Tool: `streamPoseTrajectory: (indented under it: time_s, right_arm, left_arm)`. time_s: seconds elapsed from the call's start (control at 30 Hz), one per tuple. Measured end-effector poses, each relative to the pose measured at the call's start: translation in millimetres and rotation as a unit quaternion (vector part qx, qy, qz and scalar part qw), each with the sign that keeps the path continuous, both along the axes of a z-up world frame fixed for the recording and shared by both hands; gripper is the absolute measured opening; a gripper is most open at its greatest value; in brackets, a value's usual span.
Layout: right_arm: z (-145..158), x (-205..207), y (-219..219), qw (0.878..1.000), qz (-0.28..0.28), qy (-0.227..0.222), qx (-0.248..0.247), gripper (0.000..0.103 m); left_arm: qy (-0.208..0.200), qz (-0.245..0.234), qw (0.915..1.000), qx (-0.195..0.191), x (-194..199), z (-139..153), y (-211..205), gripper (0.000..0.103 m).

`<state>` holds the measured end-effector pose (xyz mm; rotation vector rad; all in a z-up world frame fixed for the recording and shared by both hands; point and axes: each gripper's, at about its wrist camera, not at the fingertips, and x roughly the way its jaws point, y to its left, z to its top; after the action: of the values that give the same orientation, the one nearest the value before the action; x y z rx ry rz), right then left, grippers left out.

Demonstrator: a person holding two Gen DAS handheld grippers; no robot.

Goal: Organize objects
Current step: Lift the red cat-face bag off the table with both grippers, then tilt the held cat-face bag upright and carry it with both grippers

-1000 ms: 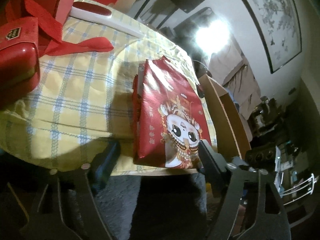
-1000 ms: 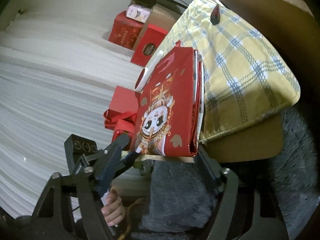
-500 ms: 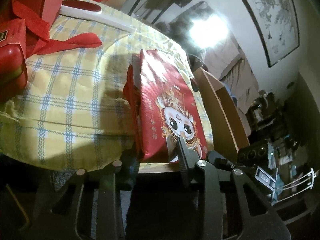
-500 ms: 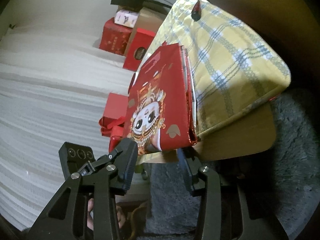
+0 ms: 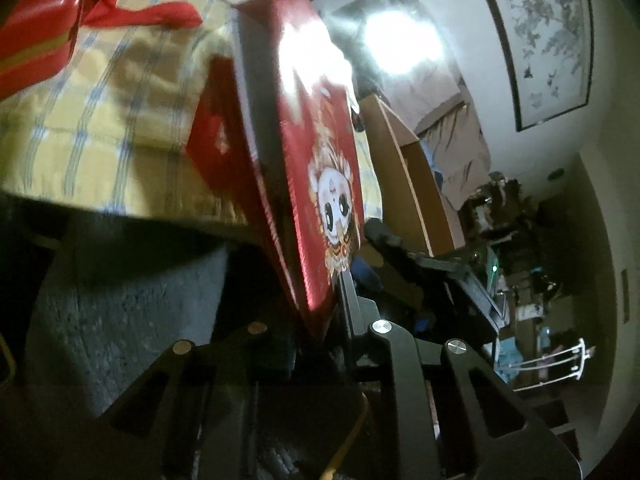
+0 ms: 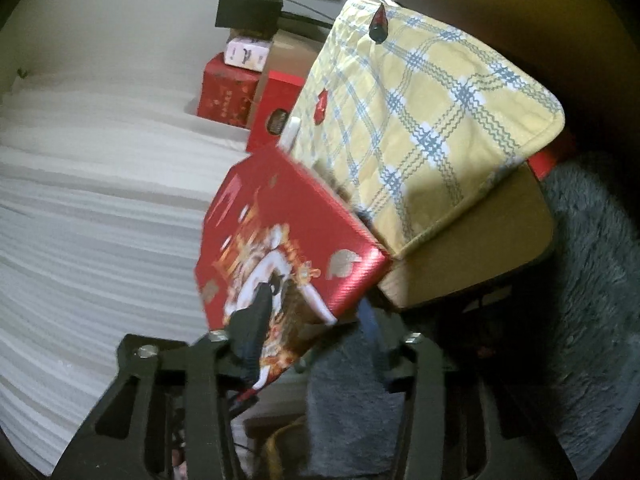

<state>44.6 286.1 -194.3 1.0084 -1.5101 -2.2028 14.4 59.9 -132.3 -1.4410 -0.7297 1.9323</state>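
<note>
A flat red gift bag [image 5: 320,152] printed with a cartoon figure stands tilted up off the yellow plaid tablecloth [image 5: 100,132], its lower corner between the fingers of my left gripper [image 5: 320,328]. That gripper's jaws are closing and press on the bag. In the right wrist view the same bag [image 6: 280,240] leans off the table's edge. My right gripper [image 6: 316,332] is closing on it, its left finger [image 6: 256,320] lying on the printed face. The right gripper's dark body [image 5: 400,248] shows behind the bag in the left wrist view.
A red tin [image 5: 36,40] with a red ribbon [image 5: 160,14] lies on the cloth at the left. An open cardboard box [image 5: 416,184] stands beyond the table. Red boxes [image 6: 228,92] are stacked by the wall. A grey rug [image 6: 592,280] covers the floor below.
Both grippers have narrowed onto the bag. The bag, flat on the cloth before, now stands tilted up off the table edge, and the left view has moved in closer.
</note>
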Motion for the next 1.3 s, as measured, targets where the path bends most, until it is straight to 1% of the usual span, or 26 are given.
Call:
streamPoseTrajectory:
  time_s: [0.03,0.07,0.1,0.23,0.37,0.43,0.53,0.7,0.77,0.83,1.0,1.07,1.1,1.13,1.2,1.23,1.3]
  right_arm:
    - [0.7,0.3,-0.5,1.000,0.000,0.000,0.011,0.028]
    - [0.9,1.6,-0.5,1.000,-0.002,0.003,0.012,0.025]
    - [0.3,3.8,-0.3,1.000,-0.005,0.005,0.009,0.023]
    - [2.4,14.8,0.0,1.000,-0.018,0.012,0.002,0.021]
    - [7.1,26.4,-1.7,0.999,-0.029,0.015,0.007,0.020]
    - [8.6,28.8,-4.2,0.999,-0.031,0.015,0.004,0.019]
    - [10.2,37.4,-9.0,0.999,-0.033,0.014,0.004,0.017]
    - [10.6,49.6,-17.7,0.999,-0.038,0.009,0.001,0.015]
    - [10.4,53.9,-21.8,0.999,-0.038,0.008,0.001,0.016]
    - [9.9,56.3,-27.6,0.999,-0.033,0.007,-0.002,0.016]
    - [10.5,57.2,-33.9,1.000,-0.021,0.012,-0.012,0.016]
    - [5.2,56.8,-33.5,0.999,-0.021,0.009,-0.032,0.016]
    - [2.5,56.7,-34.4,0.999,-0.021,0.008,-0.043,0.016]
    - [0.0,56.6,-34.3,0.998,-0.020,0.007,-0.056,0.016]
    - [-4.7,55.2,-35.3,0.996,-0.009,0.009,-0.086,0.014]
    - [-4.5,54.9,-36.3,0.996,-0.007,0.010,-0.088,0.014]
    - [-1.5,58.1,-36.1,0.997,-0.011,0.017,-0.075,0.014]
  left_arm:
    - [-0.001,0.002,1.0000,0.000,0.0,0.2,-0.5,0.017]
    - [-0.004,0.004,1.0000,0.003,-0.5,-0.1,-1.5,0.017]
    - [-0.010,0.007,0.9999,0.009,-1.1,-0.3,-3.2,0.017]
    - [-0.016,0.008,0.9997,0.017,-0.9,0.7,-4.3,0.019]
    - [-0.003,-0.010,0.9999,0.004,2.7,-0.6,1.2,0.024]
    - [-0.007,-0.005,0.9999,0.008,2.7,-3.8,-0.5,0.030]
    - [-0.009,0.008,0.9999,0.007,-2.0,-9.3,-2.2,0.036]
    - [-0.004,0.026,0.9996,0.002,-1.5,-12.6,-4.0,0.041]
    - [-0.001,0.038,0.9993,0.003,-0.7,-12.8,-5.0,0.042]
    - [-0.001,0.047,0.9989,0.003,-2.4,-12.7,-6.5,0.045]
    - [0.010,0.076,0.9966,0.030,-4.9,-14.3,-17.5,0.046]
    - [0.024,0.086,0.9952,0.038,-5.3,-14.8,-20.6,0.046]
    - [0.032,0.087,0.9947,0.045,-5.3,-15.2,-19.5,0.047]
    - [0.046,0.074,0.9944,0.060,-6.8,-16.2,-15.3,0.047]
    - [0.055,0.065,0.9938,0.072,-6.9,-20.3,-9.4,0.047]
    - [0.052,0.067,0.9934,0.078,-7.5,-22.2,-8.3,0.047]
    - [0.050,0.068,0.9923,0.090,-9.9,-24.7,-6.8,0.047]
